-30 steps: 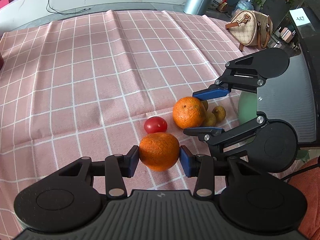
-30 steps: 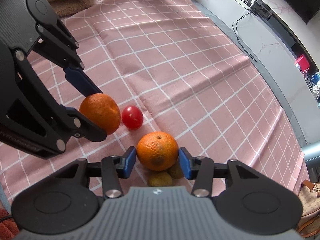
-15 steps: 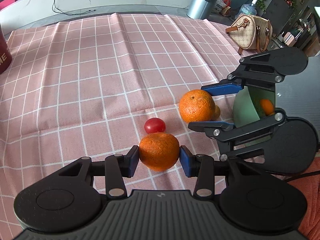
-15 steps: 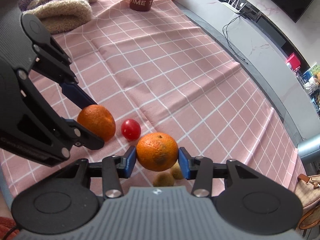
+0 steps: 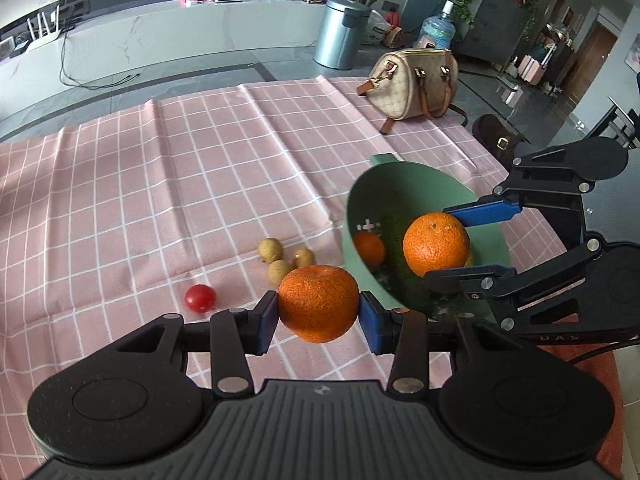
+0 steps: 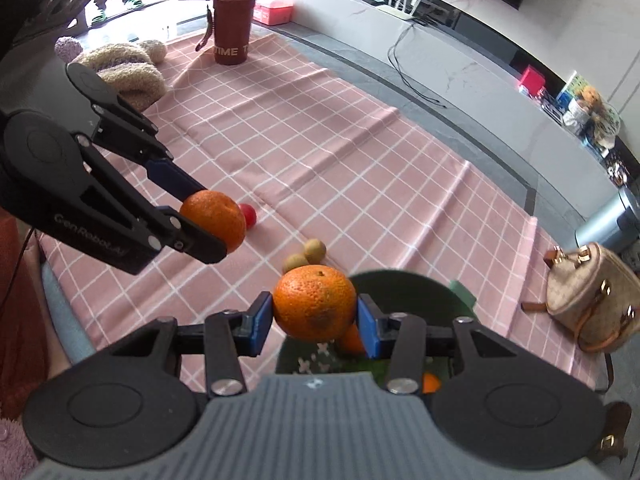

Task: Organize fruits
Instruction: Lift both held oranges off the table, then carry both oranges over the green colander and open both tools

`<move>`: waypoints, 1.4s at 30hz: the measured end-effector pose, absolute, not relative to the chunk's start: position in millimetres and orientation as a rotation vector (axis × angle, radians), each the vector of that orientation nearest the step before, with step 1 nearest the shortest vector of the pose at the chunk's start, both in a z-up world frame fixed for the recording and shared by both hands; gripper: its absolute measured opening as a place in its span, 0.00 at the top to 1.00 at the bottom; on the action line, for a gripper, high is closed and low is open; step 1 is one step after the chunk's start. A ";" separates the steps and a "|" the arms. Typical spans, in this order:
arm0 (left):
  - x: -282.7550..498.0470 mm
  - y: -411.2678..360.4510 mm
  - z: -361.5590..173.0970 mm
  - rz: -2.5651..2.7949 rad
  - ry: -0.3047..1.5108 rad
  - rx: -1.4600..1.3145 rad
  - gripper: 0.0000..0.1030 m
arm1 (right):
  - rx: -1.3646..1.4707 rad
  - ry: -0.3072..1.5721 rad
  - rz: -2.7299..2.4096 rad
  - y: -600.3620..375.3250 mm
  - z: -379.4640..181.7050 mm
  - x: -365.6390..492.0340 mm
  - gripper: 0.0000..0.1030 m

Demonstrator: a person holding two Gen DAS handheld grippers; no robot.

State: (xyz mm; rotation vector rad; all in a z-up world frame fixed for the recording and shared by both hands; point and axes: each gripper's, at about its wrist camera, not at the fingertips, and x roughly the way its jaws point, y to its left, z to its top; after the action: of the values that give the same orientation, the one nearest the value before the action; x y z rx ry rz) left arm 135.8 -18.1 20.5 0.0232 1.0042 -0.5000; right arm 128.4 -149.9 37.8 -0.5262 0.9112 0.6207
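Note:
My left gripper is shut on an orange and holds it above the pink checked cloth, just left of the green bowl. My right gripper is shut on a second orange and holds it over the bowl's opening; it shows in the left wrist view. A small orange lies inside the bowl. A red cherry tomato and three small brown fruits lie on the cloth.
A beige handbag stands at the cloth's far right. A dark red tumbler and a fluffy beige item sit at the other end. A metal bin stands on the floor beyond.
Both grippers have lifted and swung right with their oranges. The right one now hangs over the green bowl; the tomato and brown fruits stay on the cloth.

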 end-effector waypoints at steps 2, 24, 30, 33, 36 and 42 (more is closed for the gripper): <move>134.8 -35.7 22.5 -0.530 1.009 0.049 0.53 | -0.496 0.938 0.593 -168.0 38.0 122.0 0.59; 183.9 -146.6 -24.4 -0.572 1.238 0.377 0.53 | 0.023 1.262 0.456 -257.6 -25.1 140.3 0.59; 186.3 -158.5 -36.1 -0.584 1.258 0.490 0.53 | 0.048 1.298 0.466 -256.5 -40.1 147.7 0.59; 186.2 -163.0 -36.9 -0.594 1.259 0.542 0.52 | 0.042 1.302 0.470 -255.4 -44.0 151.1 0.59; 188.6 -163.9 -37.8 -0.603 1.268 0.562 0.49 | 0.027 1.303 0.479 -253.7 -47.7 154.1 0.59; 191.6 -161.7 -38.1 -0.616 1.270 0.554 0.46 | 0.002 1.309 0.491 -253.0 -48.1 154.0 0.58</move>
State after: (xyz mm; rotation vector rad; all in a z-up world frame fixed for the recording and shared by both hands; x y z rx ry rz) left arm 191.6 -161.7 -38.1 0.5544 1.2702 -0.6155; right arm 154.0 -253.0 -48.1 0.0022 1.3089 0.4913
